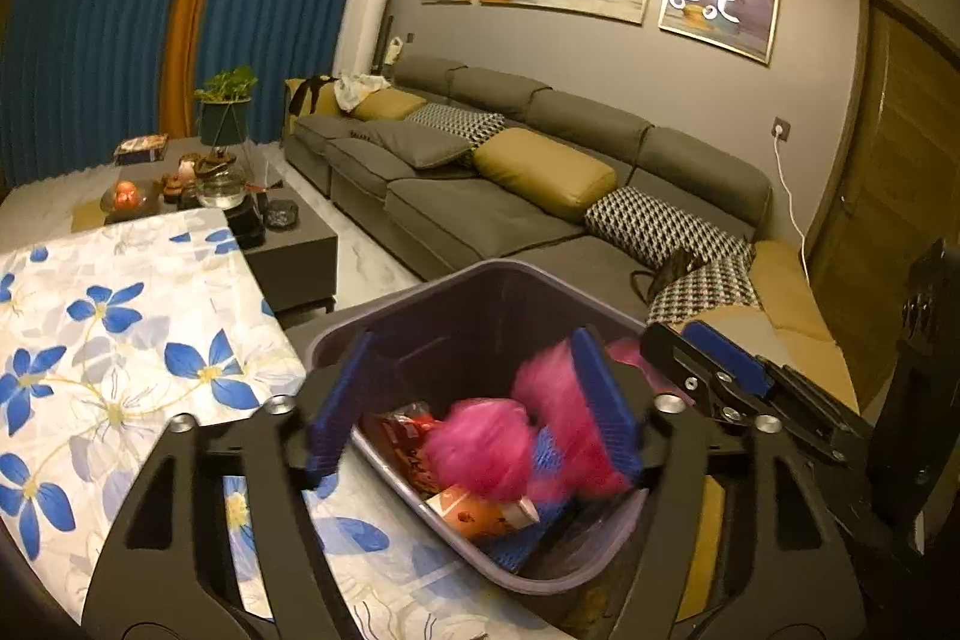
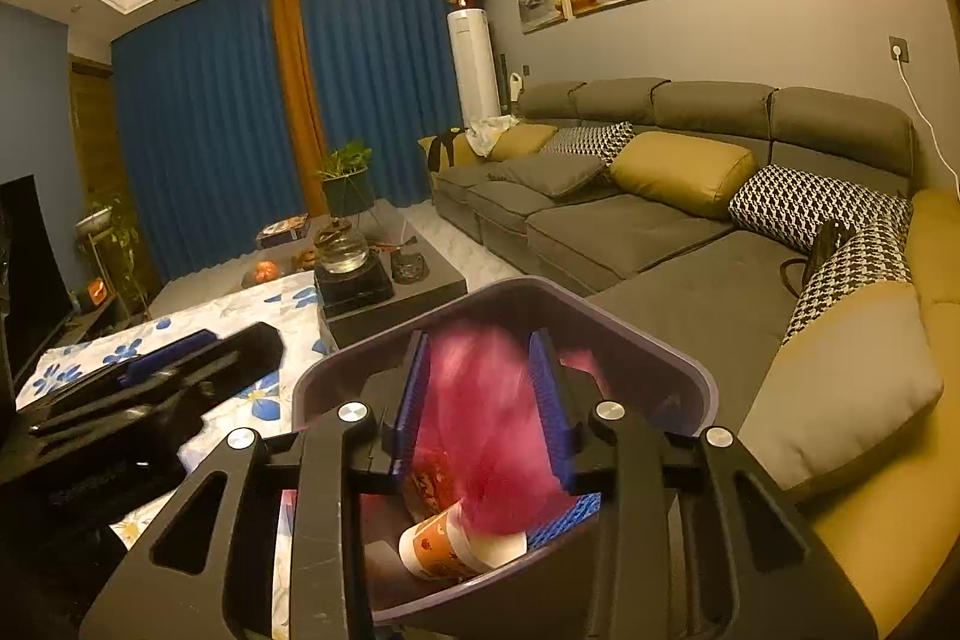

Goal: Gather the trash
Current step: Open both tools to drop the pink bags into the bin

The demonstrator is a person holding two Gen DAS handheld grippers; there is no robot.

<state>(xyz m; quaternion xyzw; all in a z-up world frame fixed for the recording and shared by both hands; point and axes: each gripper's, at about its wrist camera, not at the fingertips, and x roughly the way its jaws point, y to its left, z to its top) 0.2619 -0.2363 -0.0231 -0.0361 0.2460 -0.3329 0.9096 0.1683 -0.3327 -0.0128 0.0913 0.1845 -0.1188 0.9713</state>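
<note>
The left gripper (image 1: 474, 400) is held over a dark purple bin (image 1: 420, 280) with its blue pads well apart; nothing is gripped. A blurred pink fluffy item (image 1: 510, 436) is seen between them, brushing the right-hand pad, inside the bin. The right gripper (image 2: 480, 400) is held over the same bin (image 2: 690, 364) with its pads partly apart, and the pink fluffy item (image 2: 486, 424) is seen in the gap; whether the pads still press on it cannot be told from the blur. Below the pink item, an orange paper cup (image 2: 450, 544) is seen lying on its side in the bin beside a red snack wrapper (image 1: 408, 430) and a blue mesh piece (image 1: 516, 544). The bin is placed beside a table covered with a blue-flowered cloth (image 1: 120, 340), near a grey sofa (image 1: 540, 196).
</note>
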